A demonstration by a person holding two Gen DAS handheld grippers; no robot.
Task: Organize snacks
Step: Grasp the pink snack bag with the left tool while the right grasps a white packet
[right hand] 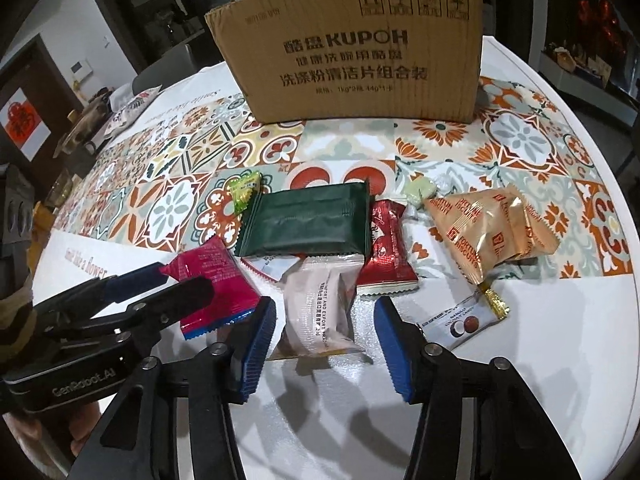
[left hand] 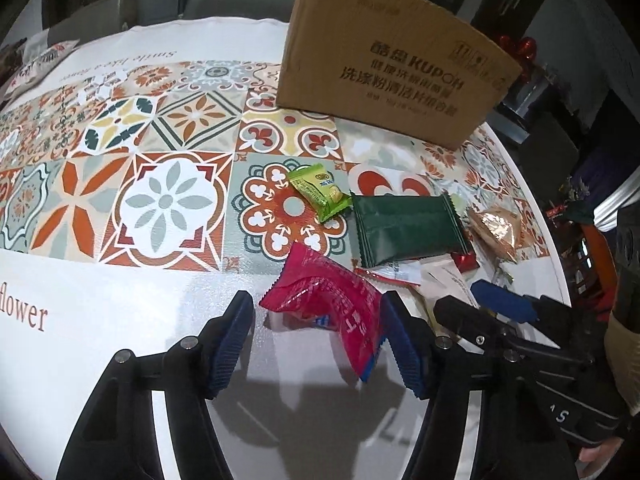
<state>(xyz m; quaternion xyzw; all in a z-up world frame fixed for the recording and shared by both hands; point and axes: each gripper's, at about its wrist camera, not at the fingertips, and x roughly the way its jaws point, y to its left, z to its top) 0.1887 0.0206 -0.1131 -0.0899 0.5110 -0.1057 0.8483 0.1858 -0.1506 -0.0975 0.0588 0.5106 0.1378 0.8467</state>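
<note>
Patterned tile-print cloth covers the round white desk (right hand: 520,320), with dark furniture and a grey chair behind it. At the far side stands a brown corrugated cardboard box (right hand: 352,64) with printed lettering, its open top out of sight. Between box and grippers lies a loose cluster of snacks: a small lime-green sachet (left hand: 318,192), a dark green foil packet (right hand: 308,220), a dark red wrapped bar (right hand: 386,256), a gold crinkled biscuit pouch (right hand: 492,232) and a flat white coconut-candy sachet (right hand: 456,322).

The left gripper (left hand: 316,340) hangs over a crumpled magenta plastic packet (left hand: 332,304). Its fingers stand partly open, one on each side of the packet's near end, and I cannot see either pad pressing on it. The packet's long axis runs diagonally across the gap, so the right-hand finger sits almost against it while the left-hand finger is well clear.

The right gripper (right hand: 324,344) straddles a pale pink translucent wrapped pastry (right hand: 316,308), whose long axis points away from the camera, roughly along the fingers. Those fingers are also partly open, with bare desk visible on both sides of the wrapper, so nothing is held.

Each hand is plainly nearer its own packet; judging by this, both are set to close, then carry towards the box.
</note>
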